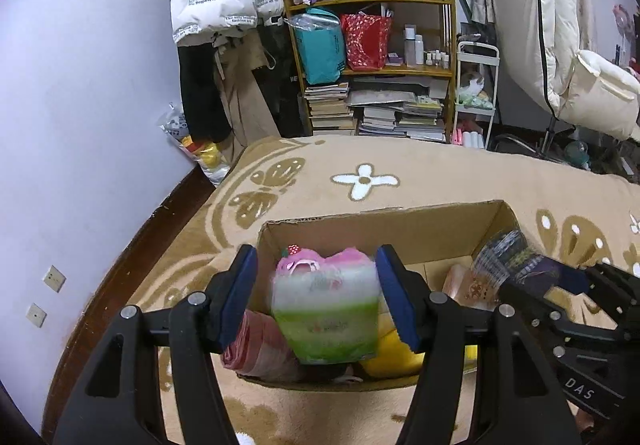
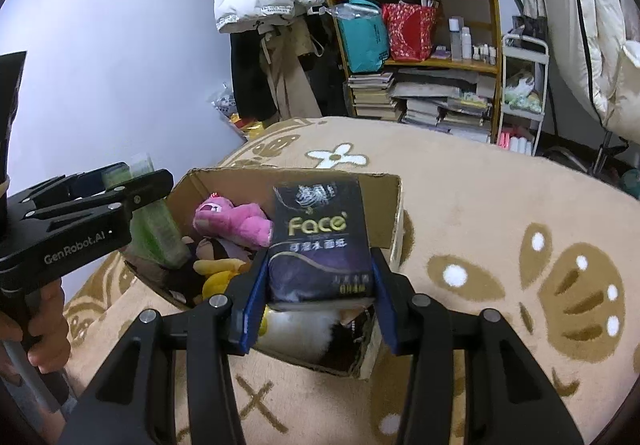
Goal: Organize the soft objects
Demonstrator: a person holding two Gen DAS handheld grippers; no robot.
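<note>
My left gripper [image 1: 316,301] clamps a green pack [image 1: 326,319] over the box [image 1: 384,223]; my right gripper [image 2: 316,303] clamps a dark Face pack [image 2: 320,241] above the same box, beside a pink plush [image 2: 232,221].

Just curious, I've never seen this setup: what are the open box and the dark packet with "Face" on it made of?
The box looks like plain brown corrugated cardboard: matte, with ragged torn rims. The dark packet in the right hand-held gripper seems to be glossy plastic film, judging by its sheen, probably around soft tissues.
</note>
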